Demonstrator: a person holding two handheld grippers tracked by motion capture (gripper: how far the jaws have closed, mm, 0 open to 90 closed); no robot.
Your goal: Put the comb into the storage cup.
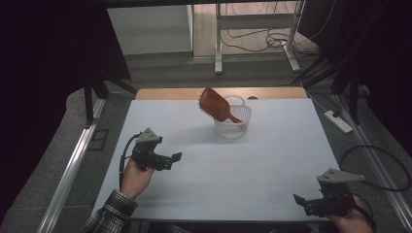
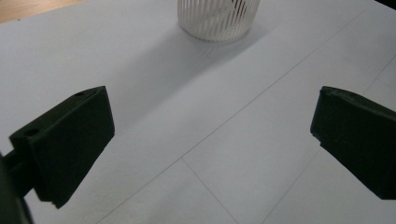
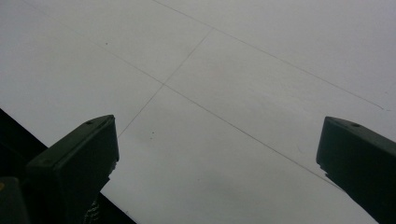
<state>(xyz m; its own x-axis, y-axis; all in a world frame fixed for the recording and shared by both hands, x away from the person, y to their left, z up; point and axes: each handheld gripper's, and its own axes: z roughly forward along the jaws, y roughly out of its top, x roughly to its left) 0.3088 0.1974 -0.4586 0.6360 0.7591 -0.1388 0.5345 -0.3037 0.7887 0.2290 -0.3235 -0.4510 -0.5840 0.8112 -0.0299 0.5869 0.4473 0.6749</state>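
A brown wooden hairbrush [image 1: 215,105] stands tilted with its handle down in a small white slatted basket [image 1: 233,127] at the back middle of the white table [image 1: 218,170]. The basket's lower wall [image 2: 218,19] appears at the top of the left gripper view. My left gripper [image 1: 176,158] hovers over the table's left side, jaws wide apart, open with nothing between them. My right gripper [image 1: 300,201] is near the front right corner, also open and holding nothing. Its view looks down on bare table surface [image 3: 224,93] and the table's front edge.
Faint pencil grid lines cross the tabletop. A white power strip [image 1: 338,121] and cables lie on the floor to the right. Metal rails run along both sides of the table. A desk frame [image 1: 218,43] stands beyond the far edge.
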